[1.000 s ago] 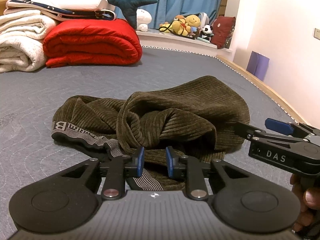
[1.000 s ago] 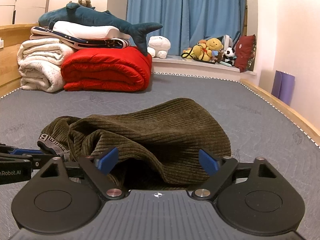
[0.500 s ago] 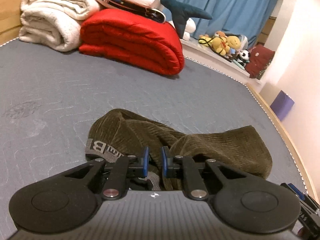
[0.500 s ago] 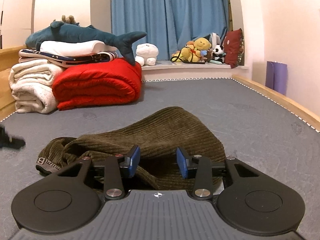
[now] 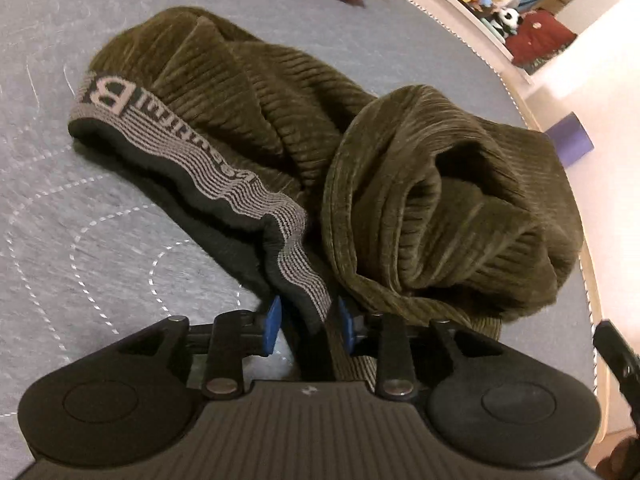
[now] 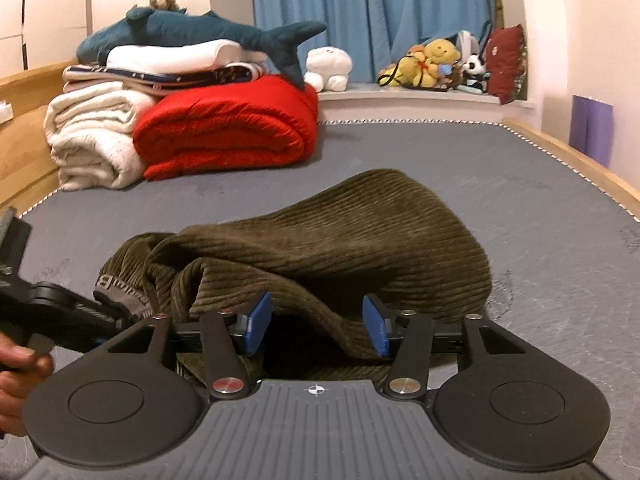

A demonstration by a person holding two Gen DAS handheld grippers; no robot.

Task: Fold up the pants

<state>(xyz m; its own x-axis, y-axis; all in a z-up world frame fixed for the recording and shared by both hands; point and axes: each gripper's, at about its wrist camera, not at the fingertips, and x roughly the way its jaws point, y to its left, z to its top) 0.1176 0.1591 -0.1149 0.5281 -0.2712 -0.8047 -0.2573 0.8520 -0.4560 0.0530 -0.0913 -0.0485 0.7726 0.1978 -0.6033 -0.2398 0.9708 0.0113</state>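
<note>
Olive corduroy pants (image 5: 420, 184) lie crumpled on the grey mattress (image 5: 80, 240), with a grey lettered waistband (image 5: 208, 168) at the near left. My left gripper (image 5: 308, 322) is tilted down over the pile, its jaws part-closed around the waistband's end with a small gap on the left side. In the right wrist view the pants (image 6: 340, 240) bulge in front of my right gripper (image 6: 316, 322), which is open with a fold of cloth between its blue pads (image 6: 376, 324). The left gripper body (image 6: 60, 312) shows at the left edge there.
A red folded quilt (image 6: 228, 128), white blankets (image 6: 92, 132) and a plush shark (image 6: 192, 32) are stacked at the mattress's far left. Stuffed toys (image 6: 432, 64) sit on the sill under blue curtains. A wooden bed rail (image 6: 576, 164) runs along the right.
My left gripper has tipped downward and moved in over the waistband, its jaws opening a little. My right gripper's jaws have widened since half a second ago, after narrowing before that.
</note>
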